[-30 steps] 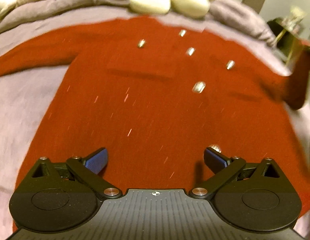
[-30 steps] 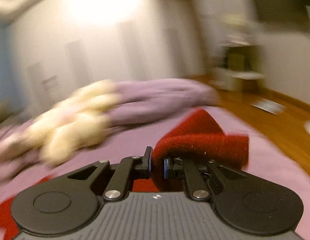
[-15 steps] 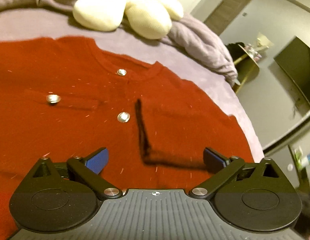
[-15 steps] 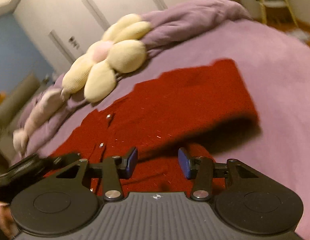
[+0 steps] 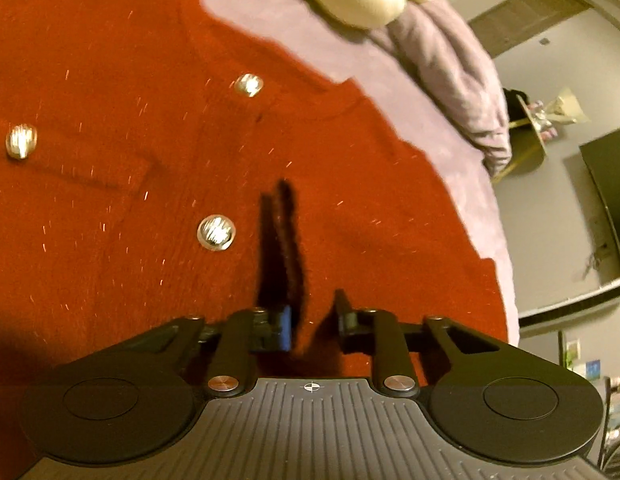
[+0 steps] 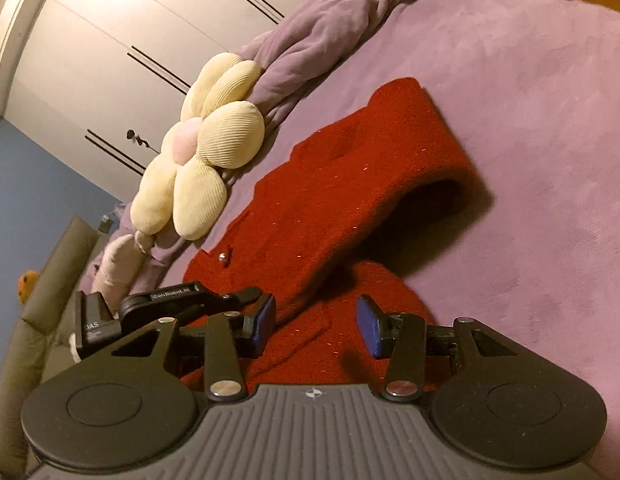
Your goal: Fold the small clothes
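A red cardigan (image 5: pixel 130 208) with silver buttons (image 5: pixel 216 233) lies flat on the purple bed cover (image 6: pixel 549 120). My left gripper (image 5: pixel 313 322) sits low on the cardigan's right half, below the neckline. Its jaws are closing and stand narrow, with a ridge of red cloth pinched between them. In the right wrist view one sleeve (image 6: pixel 389 152) lies folded across the cardigan's body (image 6: pixel 302 216), arching up at the fold. My right gripper (image 6: pixel 317 326) hovers open over the cardigan's near edge, with nothing pressed between its blue pads (image 6: pixel 266 320). The left gripper's body (image 6: pixel 170 300) shows at the left.
A cream flower-shaped cushion (image 6: pixel 202 168) and a rolled purple blanket (image 6: pixel 329 32) lie along the head of the bed. The bed's edge drops off at the right (image 5: pixel 505 240), towards a dark screen (image 5: pixel 605 200) and a gold side table (image 5: pixel 529 136). White wardrobe doors (image 6: pixel 110 60) stand behind.
The left gripper slid right across the cardigan and its jaws went from wide to narrow on the cloth. The right gripper let go of the sleeve, which now lies folded over, and sank lower.
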Demonstrator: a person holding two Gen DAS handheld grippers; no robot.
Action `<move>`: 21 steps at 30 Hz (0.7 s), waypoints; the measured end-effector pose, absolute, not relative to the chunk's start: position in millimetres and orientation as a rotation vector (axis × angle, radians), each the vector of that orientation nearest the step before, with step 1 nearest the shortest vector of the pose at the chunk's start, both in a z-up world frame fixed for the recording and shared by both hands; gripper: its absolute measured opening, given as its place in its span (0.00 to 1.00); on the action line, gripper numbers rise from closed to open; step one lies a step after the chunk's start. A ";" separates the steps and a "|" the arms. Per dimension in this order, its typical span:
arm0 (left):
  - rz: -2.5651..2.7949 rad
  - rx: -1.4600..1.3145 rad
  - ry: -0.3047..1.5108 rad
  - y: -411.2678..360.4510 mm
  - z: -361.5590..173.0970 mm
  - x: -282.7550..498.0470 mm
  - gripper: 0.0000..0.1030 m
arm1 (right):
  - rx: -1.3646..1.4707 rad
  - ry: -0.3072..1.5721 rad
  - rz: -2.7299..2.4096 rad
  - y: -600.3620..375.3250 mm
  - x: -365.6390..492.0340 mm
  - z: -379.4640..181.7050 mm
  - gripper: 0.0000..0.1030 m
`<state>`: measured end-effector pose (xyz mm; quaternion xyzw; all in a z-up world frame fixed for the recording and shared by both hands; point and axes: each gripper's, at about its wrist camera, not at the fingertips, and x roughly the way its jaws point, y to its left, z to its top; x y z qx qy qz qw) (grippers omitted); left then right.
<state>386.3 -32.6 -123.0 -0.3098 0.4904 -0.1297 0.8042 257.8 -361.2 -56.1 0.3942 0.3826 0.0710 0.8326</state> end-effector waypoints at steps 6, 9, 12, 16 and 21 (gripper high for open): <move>-0.328 -0.563 0.868 0.3 -66.3 375.0 0.17 | 0.908 0.769 0.173 -363.2 278.1 -42.3 0.44; -0.279 -0.464 0.818 24.8 -51.7 371.7 0.17 | 0.920 0.782 0.167 -357.5 293.5 -48.4 0.44; -0.141 -0.330 0.776 48.6 -56.1 370.2 0.17 | 0.918 0.815 0.139 -349.6 307.6 -61.5 0.44; -0.041 -0.345 0.813 83.9 -86.1 367.5 0.25 | 0.922 0.827 0.102 -341.8 317.7 -73.8 0.44; -0.095 -0.573 0.846 99.0 -117.3 368.0 0.40 | 0.994 0.802 0.062 -339.1 325.9 -86.5 0.44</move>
